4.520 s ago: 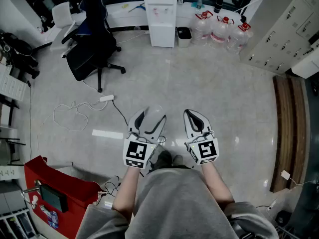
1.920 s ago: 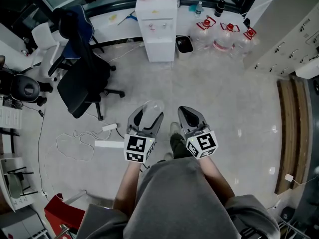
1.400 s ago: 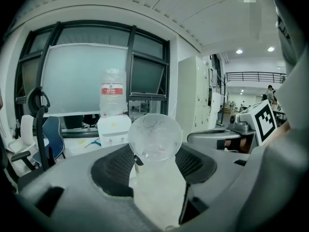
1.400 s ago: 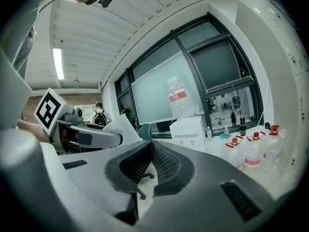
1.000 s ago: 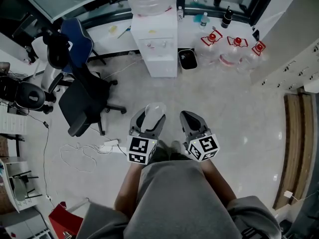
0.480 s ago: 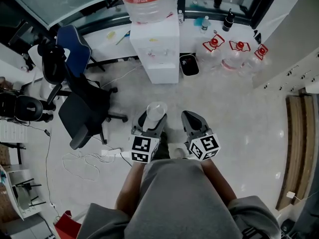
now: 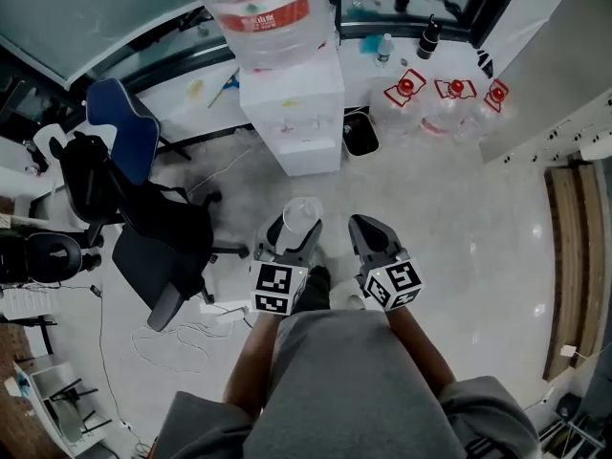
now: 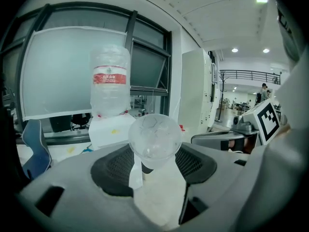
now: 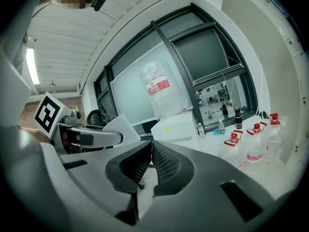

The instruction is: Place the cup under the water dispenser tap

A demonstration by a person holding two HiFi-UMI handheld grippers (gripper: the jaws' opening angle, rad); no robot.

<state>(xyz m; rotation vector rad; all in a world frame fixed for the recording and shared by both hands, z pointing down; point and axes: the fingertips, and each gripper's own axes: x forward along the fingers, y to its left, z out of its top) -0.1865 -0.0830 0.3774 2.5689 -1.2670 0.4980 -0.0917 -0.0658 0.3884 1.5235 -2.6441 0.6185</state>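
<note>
The task looks roughly half done: the cup (image 7: pixel 300 212) is already picked up and carried, but it is not yet at the water dispenser (image 7: pixel 292 113). In the head view the cup sits just left of the frame's middle, clamped between the 2 jaws of the left gripper (image 7: pixel 290 235), well apart from the white dispenser, which stands in the upper middle with its big water bottle (image 7: pixel 263 12) on top. The left gripper view shows the clear cup (image 8: pixel 154 141) at the frame's centre, its narrow lower part pinched between the ribbed pads, with the dispenser (image 8: pixel 112 129) beyond it to the left. The right gripper (image 7: pixel 368 235) hangs just right of centre, its jaws pressed together on nothing, as the right gripper view confirms (image 9: pixel 148 159). The cup's long axis runs about vertical, open mouth up towards the head camera and narrower base down in the jaws; any slight lean I cannot judge. What remains, as I read it, is closing the gap to the dispenser, setting the cup below a tap and letting go. The taps themselves are too small here to tell apart.
</note>
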